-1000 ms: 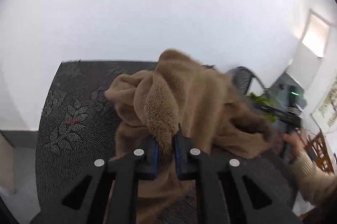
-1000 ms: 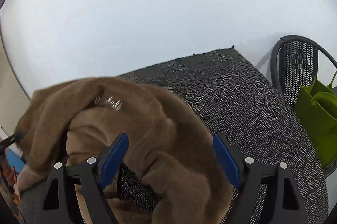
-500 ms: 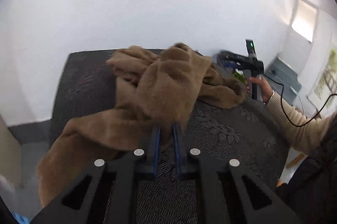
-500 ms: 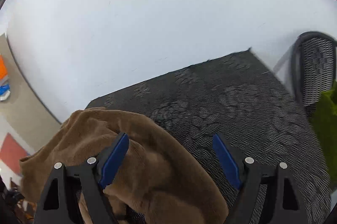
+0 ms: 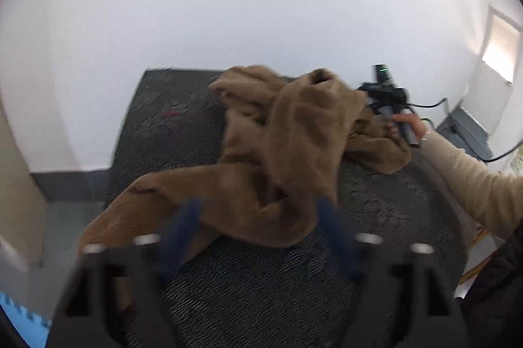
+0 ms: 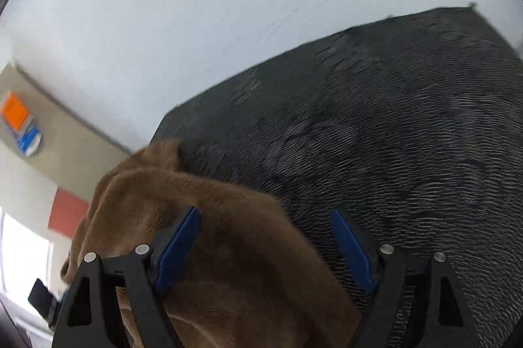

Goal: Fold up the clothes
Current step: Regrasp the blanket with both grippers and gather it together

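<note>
Behind the dark, leaf-patterned woven table (image 5: 183,132) stood a plain white wall (image 5: 228,5), with a grey skirting strip (image 5: 70,186) at the left of the left wrist view. At the right of that frame a person's hand (image 5: 407,124) in a cream knitted sleeve (image 5: 470,178) held the black handle of the other gripper, a dark cable (image 5: 428,104) trailing from it towards a grey box (image 5: 465,135) by the far wall. A blue foam mat edge (image 5: 23,315) showed at the lower left. In the right wrist view, orange and blue panels (image 6: 19,125) hung on a beige wall at the left edge.

The fluffy brown fleece garment (image 5: 287,152) lay crumpled on the table, its long axis running from the lower left of the left wrist frame, where one end drooped over the table's edge, up to the right towards the person's hand. A rounded hump rose in the middle.

The left gripper (image 5: 258,227) had just been opening; its blurred blue-padded fingers (image 5: 181,223) stood wide apart, with a fold of the fleece lying between them and neither pad pressing on it. The right gripper (image 6: 264,246) also stood wide open. Its left blue pad (image 6: 178,246) sat against the fleece (image 6: 209,237), which filled the lower left of that frame, while its right pad was over bare table (image 6: 392,125); it gripped nothing.
</note>
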{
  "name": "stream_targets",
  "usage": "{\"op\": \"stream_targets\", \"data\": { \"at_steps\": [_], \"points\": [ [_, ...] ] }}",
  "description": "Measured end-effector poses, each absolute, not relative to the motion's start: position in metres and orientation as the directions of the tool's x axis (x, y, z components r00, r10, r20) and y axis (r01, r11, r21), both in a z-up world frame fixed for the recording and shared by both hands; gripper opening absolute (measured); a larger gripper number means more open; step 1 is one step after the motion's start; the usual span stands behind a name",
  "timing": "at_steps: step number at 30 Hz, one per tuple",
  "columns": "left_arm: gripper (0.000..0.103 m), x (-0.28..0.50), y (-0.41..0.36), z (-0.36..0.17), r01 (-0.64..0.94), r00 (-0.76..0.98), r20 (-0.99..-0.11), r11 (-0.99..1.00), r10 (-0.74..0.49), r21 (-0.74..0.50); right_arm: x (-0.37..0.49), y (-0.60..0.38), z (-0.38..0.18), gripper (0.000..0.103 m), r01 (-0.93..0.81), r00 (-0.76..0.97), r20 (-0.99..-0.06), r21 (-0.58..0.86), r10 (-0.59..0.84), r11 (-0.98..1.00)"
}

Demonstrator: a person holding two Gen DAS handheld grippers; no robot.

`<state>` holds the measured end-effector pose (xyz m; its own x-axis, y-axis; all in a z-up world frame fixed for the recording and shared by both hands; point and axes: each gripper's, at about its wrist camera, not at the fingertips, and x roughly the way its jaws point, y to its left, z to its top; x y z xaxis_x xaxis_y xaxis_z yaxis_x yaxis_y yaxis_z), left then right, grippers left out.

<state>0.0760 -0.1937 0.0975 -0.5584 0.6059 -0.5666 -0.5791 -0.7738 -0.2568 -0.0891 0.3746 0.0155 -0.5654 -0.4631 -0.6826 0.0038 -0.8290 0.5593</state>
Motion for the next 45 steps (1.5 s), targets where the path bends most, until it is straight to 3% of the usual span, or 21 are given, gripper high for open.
{"op": "stream_targets", "data": {
  "at_steps": [10,15,17,19,21,23,27,33,34,35,37,42,45],
  "points": [
    [0.086,0.063,-0.136,0.088,-0.638,-0.554,-0.606,-0.759,0.571,-0.132,-0.083,0.349,0.007,0.084,0.091,-0.51,-0.722,0.496,-0.469,-0.863],
    [0.086,0.054,-0.099,0.068,-0.639,-0.542,-0.703,-0.769,0.461,-0.012,-0.074,0.338,0.012,0.047,0.118,-0.517,-0.734,0.448,-0.44,-0.886],
    [0.086,0.055,-0.09,0.061,-0.658,-0.52,-0.725,-0.753,0.451,0.003,-0.067,0.334,0.016,0.037,0.12,-0.536,-0.727,0.438,-0.43,-0.891],
    [0.085,0.057,-0.084,0.058,-0.661,-0.527,-0.732,-0.75,0.433,0.032,-0.056,0.329,0.022,0.034,0.127,-0.561,-0.714,0.424,-0.417,-0.897],
    [0.076,0.057,-0.085,0.06,-0.658,-0.532,-0.726,-0.752,0.436,0.032,-0.042,0.323,0.029,0.029,0.139,-0.593,-0.696,0.405,-0.404,-0.904],
    [0.051,0.057,-0.092,0.065,-0.648,-0.54,-0.713,-0.761,0.448,0.012,-0.027,0.318,0.038,0.028,0.165,-0.62,-0.668,0.401,-0.411,-0.901],
    [0.044,0.059,-0.104,0.072,-0.632,-0.556,-0.691,-0.775,0.461,-0.009,0.023,0.306,0.061,0.028,0.26,-0.654,-0.589,0.414,-0.475,-0.872],
    [0.046,0.053,-0.101,0.063,-0.621,-0.553,-0.712,-0.784,0.433,0.006,0.058,0.269,0.066,0.028,0.324,-0.645,-0.658,0.226,-0.39,-0.918],
    [0.055,0.05,-0.098,0.061,-0.611,-0.554,-0.718,-0.792,0.421,0.007,0.057,0.268,0.065,0.028,0.318,-0.647,-0.665,0.21,-0.374,-0.924],
    [0.071,0.046,-0.096,0.059,-0.598,-0.558,-0.724,-0.801,0.405,0.012,0.054,0.268,0.064,0.028,0.311,-0.643,-0.67,0.213,-0.37,-0.926],
    [0.082,0.04,-0.093,0.058,-0.566,-0.573,-0.73,-0.824,0.373,0.022,0.047,0.268,0.061,0.028,0.297,-0.636,-0.681,0.217,-0.363,-0.93],
    [0.082,0.025,-0.095,0.058,-0.533,-0.553,-0.732,-0.844,0.397,-0.055,0.024,0.266,0.048,0.03,0.248,-0.619,-0.7,0.256,-0.356,-0.934],
    [0.082,0.021,-0.095,0.057,-0.524,-0.542,-0.729,-0.846,0.418,-0.096,0.021,0.273,0.042,0.035,0.201,-0.61,-0.712,0.284,-0.346,-0.938]
  ]
}}
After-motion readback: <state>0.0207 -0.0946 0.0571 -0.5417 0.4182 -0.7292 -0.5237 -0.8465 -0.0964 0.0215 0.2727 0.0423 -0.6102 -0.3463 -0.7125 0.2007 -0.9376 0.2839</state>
